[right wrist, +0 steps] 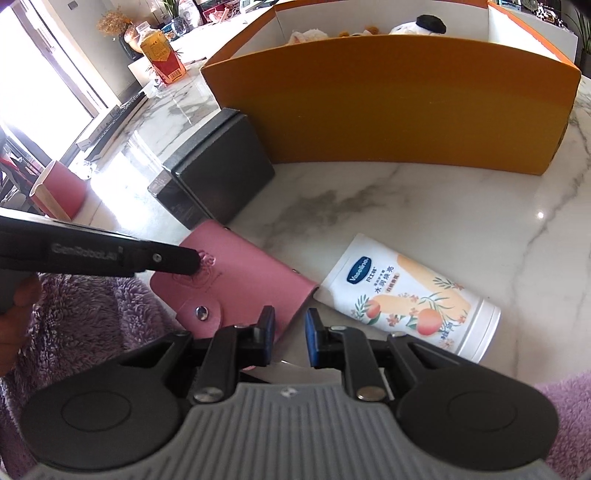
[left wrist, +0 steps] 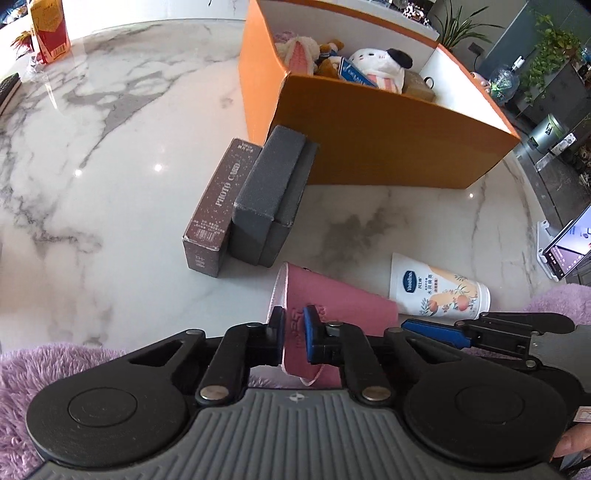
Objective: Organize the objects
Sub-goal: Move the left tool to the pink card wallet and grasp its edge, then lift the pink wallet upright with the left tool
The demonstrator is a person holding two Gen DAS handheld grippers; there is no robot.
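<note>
Left wrist view: left gripper [left wrist: 294, 322] pinching pink card wallet [left wrist: 332, 314], wallet lying on marble table [left wrist: 110, 166] near orange box [left wrist: 369, 147].

Right wrist view: right gripper [right wrist: 290, 325] pressed near-together, empty; wallet [right wrist: 236, 280] just left-far of tips, Vaseline tube [right wrist: 406, 295] right.

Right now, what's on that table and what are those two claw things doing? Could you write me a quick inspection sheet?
Surface: white marble table, glossy, with glare spots.
Job's things: pink card holder lying flat; Vaseline tube lying on its side right of it; photo card box and grey box leaning together against the orange bin, which already holds plush toys.
Clutter: red-and-yellow carton at the far edge; phone on a stand.
Grippers: left gripper shut on the pink card holder; right gripper shut, nothing seen between its pads.
Cables: nothing seen.
Surroundings: potted plants, bright windows, fluffy purple sleeves.
</note>
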